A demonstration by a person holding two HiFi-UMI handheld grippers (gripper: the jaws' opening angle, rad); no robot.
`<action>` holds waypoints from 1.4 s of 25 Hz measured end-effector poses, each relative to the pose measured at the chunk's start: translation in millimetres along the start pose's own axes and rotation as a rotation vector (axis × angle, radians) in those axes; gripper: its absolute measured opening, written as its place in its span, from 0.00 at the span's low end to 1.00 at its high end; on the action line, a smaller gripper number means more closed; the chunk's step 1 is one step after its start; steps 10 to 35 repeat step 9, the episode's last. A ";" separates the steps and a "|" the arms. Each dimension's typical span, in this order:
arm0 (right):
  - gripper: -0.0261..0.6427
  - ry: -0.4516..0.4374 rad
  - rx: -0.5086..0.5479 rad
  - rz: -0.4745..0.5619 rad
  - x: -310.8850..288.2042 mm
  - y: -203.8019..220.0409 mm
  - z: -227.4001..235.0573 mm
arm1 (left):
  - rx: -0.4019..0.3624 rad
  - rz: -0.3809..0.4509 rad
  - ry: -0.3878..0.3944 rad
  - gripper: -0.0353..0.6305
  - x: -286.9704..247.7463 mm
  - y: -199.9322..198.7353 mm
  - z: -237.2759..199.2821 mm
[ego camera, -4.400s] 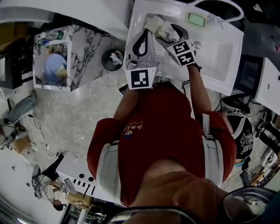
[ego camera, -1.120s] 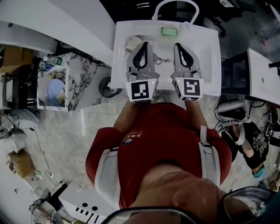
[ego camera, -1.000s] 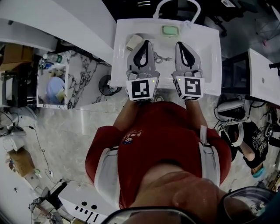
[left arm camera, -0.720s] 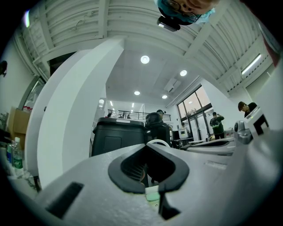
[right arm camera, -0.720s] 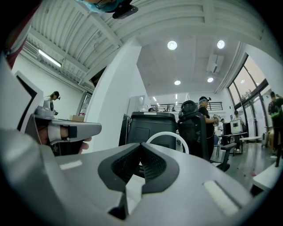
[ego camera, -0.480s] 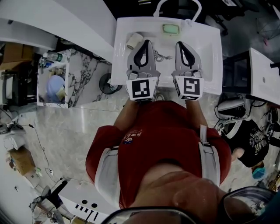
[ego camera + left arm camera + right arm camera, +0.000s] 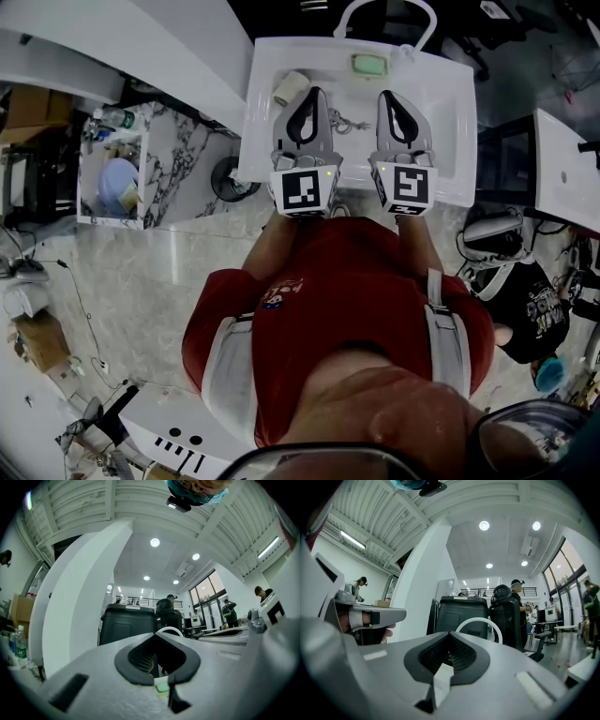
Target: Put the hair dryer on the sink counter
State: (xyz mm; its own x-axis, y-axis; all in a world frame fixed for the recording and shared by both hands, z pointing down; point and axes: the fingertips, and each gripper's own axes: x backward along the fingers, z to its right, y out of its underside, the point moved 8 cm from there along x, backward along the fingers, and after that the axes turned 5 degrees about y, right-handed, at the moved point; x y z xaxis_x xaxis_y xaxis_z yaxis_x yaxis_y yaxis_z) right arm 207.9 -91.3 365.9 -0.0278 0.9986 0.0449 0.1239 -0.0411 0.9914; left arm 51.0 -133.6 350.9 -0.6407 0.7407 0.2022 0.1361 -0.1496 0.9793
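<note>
Head view, two closed tools [image 7: 314, 92] [image 7: 390, 95], one sink [image 7: 452, 94]

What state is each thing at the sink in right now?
left gripper: shut, empty, over the sink counter.
right gripper: shut, empty, over the sink counter.
hair dryer: lying at the counter's back left, held by neither gripper.
green soap: lying on the back rim.

Marble-patterned cabinet [image 7: 178, 141], blue bowl [image 7: 117, 183] inside, dark bin [image 7: 225, 178] beside.
</note>
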 end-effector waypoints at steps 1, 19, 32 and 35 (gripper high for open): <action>0.04 -0.002 0.002 0.004 -0.4 -1.3 -0.6 | -0.006 -0.005 0.000 0.06 0.1 0.4 -0.9; 0.04 -0.005 0.011 0.000 -2.1 -0.9 0.5 | -0.021 -0.008 0.002 0.06 -1.8 -1.6 -1.0; 0.04 -0.005 0.011 0.000 -2.1 -0.9 0.5 | -0.021 -0.008 0.002 0.06 -1.8 -1.6 -1.0; 0.04 -0.005 0.011 0.000 -2.1 -0.9 0.5 | -0.021 -0.008 0.002 0.06 -1.8 -1.6 -1.0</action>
